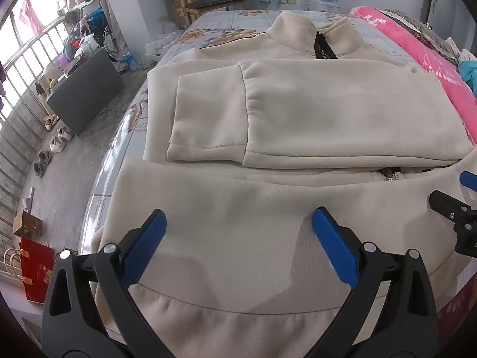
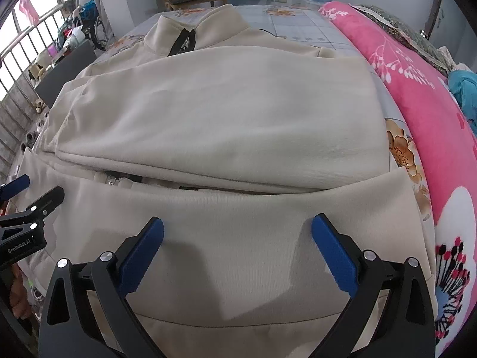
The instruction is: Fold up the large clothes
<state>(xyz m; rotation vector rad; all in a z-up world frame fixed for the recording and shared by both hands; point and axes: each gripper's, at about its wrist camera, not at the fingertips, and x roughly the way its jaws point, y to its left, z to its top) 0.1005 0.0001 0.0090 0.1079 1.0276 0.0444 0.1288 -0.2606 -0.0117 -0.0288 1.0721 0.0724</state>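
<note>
A cream zip-up jacket (image 1: 298,113) lies flat on the bed, collar at the far end, both sleeves folded across its chest. Its bottom part (image 1: 238,223) is turned up over the body, hem band nearest me. My left gripper (image 1: 238,220) stands open just above that turned-up part, with only flat cloth between the blue pads. In the right wrist view the same jacket (image 2: 223,113) fills the middle, and my right gripper (image 2: 238,226) is open wide over the folded bottom part (image 2: 238,208). Each gripper shows at the edge of the other's view, the right gripper (image 1: 465,208) and the left gripper (image 2: 21,205).
The bed sheet (image 1: 226,21) has a grid and flower print. A pink flowered quilt (image 2: 432,95) runs along the right side. Left of the bed are a dark cabinet (image 1: 86,92), shoes (image 1: 56,143), a red paper bag (image 1: 35,271) and a barred window. A wooden chair (image 1: 214,0) stands beyond the bed.
</note>
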